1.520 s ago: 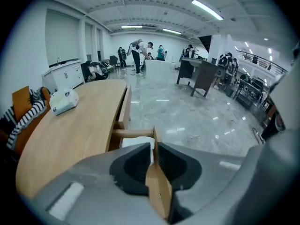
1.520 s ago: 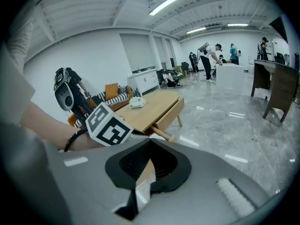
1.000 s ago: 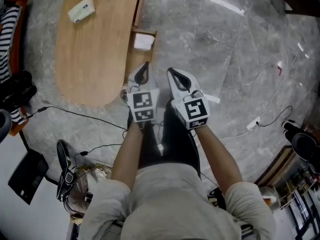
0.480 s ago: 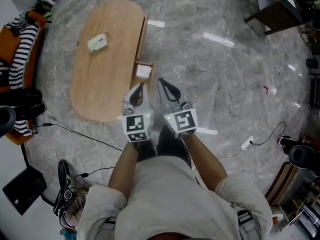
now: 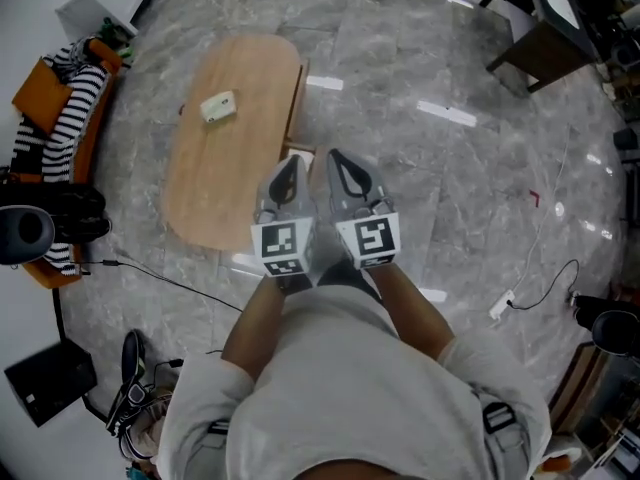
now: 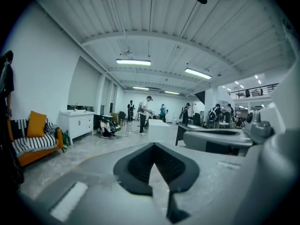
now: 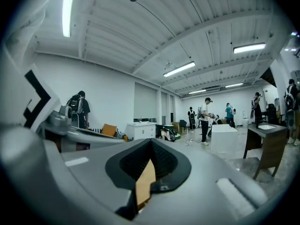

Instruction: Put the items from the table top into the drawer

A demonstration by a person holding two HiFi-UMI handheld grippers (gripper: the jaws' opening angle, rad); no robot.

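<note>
An oval wooden table (image 5: 215, 193) stands on the grey stone floor, left of centre in the head view. A small white and green item (image 5: 218, 106) lies on its top. At the table's right side a drawer (image 5: 296, 153) stands pulled out, mostly hidden behind my grippers. My left gripper (image 5: 291, 160) and right gripper (image 5: 333, 155) are held side by side high above the floor, both shut and empty. In the gripper views the left gripper (image 6: 152, 145) and right gripper (image 7: 150, 142) point out level across a large hall.
An orange sofa with striped cushions (image 5: 62, 98) and a black bag (image 5: 62, 211) sit left of the table. Cables (image 5: 165, 280) and a power strip (image 5: 500, 305) lie on the floor. A dark desk (image 5: 545, 28) stands at the top right. People (image 6: 144, 111) stand far off.
Both grippers have risen together and tipped up toward level. The head view has risen too, so the table and floor look smaller and farther away.
</note>
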